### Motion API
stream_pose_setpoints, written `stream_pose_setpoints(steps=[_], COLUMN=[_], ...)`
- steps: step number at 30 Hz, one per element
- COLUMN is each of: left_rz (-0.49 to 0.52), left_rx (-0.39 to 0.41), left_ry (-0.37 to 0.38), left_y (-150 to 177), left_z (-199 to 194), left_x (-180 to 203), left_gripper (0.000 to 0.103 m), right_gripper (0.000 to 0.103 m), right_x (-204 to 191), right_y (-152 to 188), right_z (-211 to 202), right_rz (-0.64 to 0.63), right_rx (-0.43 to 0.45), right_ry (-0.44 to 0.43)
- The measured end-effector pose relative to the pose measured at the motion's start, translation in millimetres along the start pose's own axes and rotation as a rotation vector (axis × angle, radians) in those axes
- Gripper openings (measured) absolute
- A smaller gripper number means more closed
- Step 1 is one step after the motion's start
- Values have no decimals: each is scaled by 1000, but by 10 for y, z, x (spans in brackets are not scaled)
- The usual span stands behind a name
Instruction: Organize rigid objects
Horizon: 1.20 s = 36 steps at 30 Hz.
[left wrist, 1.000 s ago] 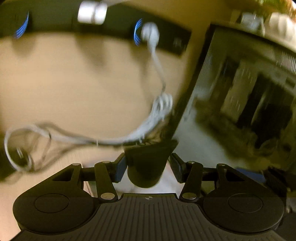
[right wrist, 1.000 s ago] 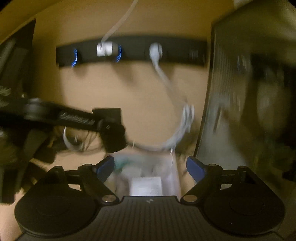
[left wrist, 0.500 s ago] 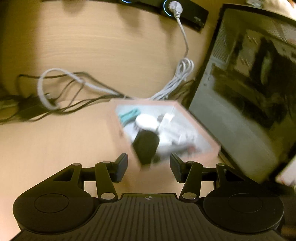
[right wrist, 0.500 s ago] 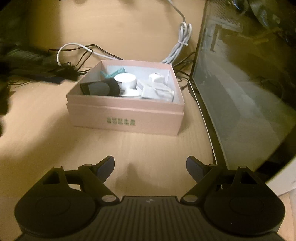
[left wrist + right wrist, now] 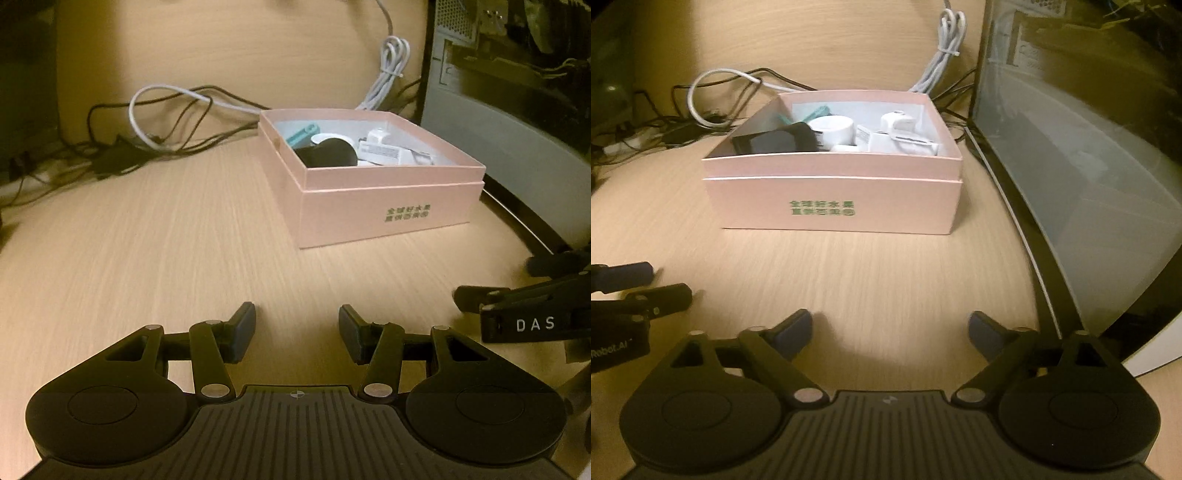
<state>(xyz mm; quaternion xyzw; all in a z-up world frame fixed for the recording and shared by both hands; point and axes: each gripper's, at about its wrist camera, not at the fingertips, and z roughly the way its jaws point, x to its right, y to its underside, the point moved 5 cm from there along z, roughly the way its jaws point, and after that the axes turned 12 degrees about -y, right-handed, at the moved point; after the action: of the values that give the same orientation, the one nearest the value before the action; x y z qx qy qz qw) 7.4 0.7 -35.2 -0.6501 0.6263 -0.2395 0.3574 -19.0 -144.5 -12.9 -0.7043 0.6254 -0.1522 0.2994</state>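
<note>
A pale pink cardboard box with green lettering [image 5: 831,201] sits open on a light wood-grain desk [image 5: 147,258], beside a dark curved monitor [image 5: 1089,166]. Inside it lie a black rounded object [image 5: 775,140], a white cylindrical container [image 5: 833,129], a teal plastic piece [image 5: 303,134] and several white adapters [image 5: 901,138]. The left gripper [image 5: 297,334] and the right gripper [image 5: 890,332] hover over bare desk near the box, both spread wide and holding nothing. Tangled black and white cables [image 5: 166,122] trail behind.

Right gripper [image 5: 890,328] spread wide, empty, near pink box [image 5: 833,206]. Box holds black item [image 5: 775,140], white cylinder [image 5: 834,129]. Monitor [image 5: 1082,155] just beside the box.
</note>
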Motion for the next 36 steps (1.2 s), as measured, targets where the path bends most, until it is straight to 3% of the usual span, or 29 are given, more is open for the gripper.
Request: stream_pose_setpoints(steps=[4, 9, 15, 36], left_rz=[-9, -26, -35, -46], left_rx=[5, 42, 56, 53], left_ry=[-24, -57, -69, -79], left_y=[-57, -53, -69, -80], left_z=[71, 101, 125, 125], left_x=[38, 74, 93, 106], left_gripper=[55, 57, 58, 58], right_gripper=[103, 103, 103, 103], right_x=[11, 89, 112, 92], right_y=[-50, -90, -9, -64], right_z=[49, 129, 130, 167], right_rz=[-12, 51, 37, 35], right_rx=[-4, 8, 123, 122], right_ry=[31, -19, -35, -40])
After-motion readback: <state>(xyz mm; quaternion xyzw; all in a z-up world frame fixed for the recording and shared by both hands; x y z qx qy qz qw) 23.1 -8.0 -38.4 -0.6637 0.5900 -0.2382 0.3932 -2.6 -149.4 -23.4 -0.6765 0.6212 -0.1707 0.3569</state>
